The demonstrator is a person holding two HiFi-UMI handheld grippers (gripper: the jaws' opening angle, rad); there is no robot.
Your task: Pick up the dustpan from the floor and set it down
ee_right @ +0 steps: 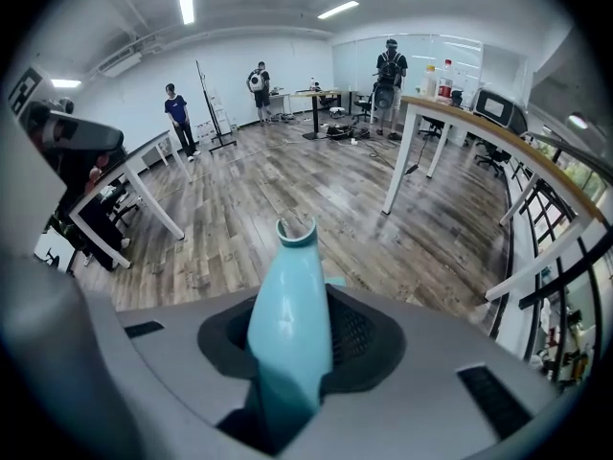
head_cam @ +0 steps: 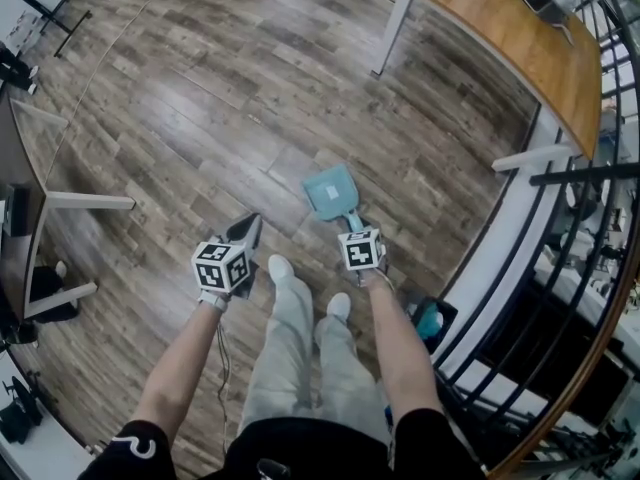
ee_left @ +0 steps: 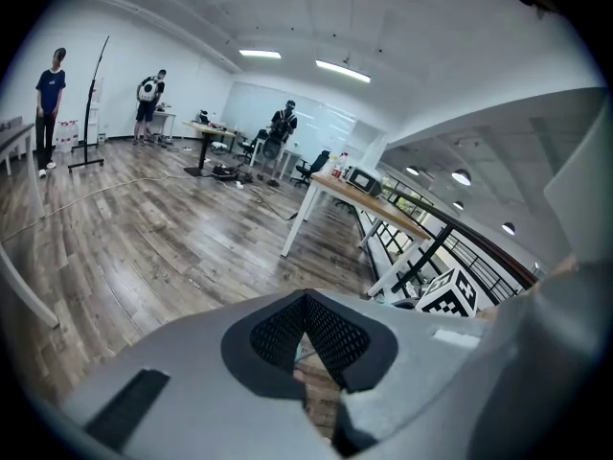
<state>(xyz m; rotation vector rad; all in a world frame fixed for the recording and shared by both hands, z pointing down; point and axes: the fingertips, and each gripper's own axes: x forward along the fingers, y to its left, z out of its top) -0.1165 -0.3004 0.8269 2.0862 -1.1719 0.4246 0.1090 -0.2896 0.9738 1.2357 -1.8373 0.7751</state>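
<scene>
1. The right claw (head_cam: 352, 225) was clenched on the handle (ee_right: 290, 307) of a pale teal dustpan (head_cam: 330, 192). In the right gripper view the handle ran up between the two jaws and filled the gap between them, its notched end pointing away from the camera.
2. Seen from the head view, the dustpan hung out in front of the right claw over the wood-plank floor (head_cam: 200, 118), with its flat pan turned away from the person. Whether the pan touched the boards could not be told.
3. The left claw (head_cam: 248, 230) was clenched on nothing. In the left gripper view its meshed pads (ee_left: 330, 333) met at the tips, and only floor showed in the narrow gap below them.
4. The two claws were held side by side and well apart, both angled downward, just ahead of the person's white shoes (head_cam: 281, 268).
5. A long wooden counter (head_cam: 520, 43) curved along the right side of the room and carried a few small items at its far end. A black railing (head_cam: 560, 258) ran beside it.
6. Several people (ee_right: 178, 113) stood at the far end of the room.
</scene>
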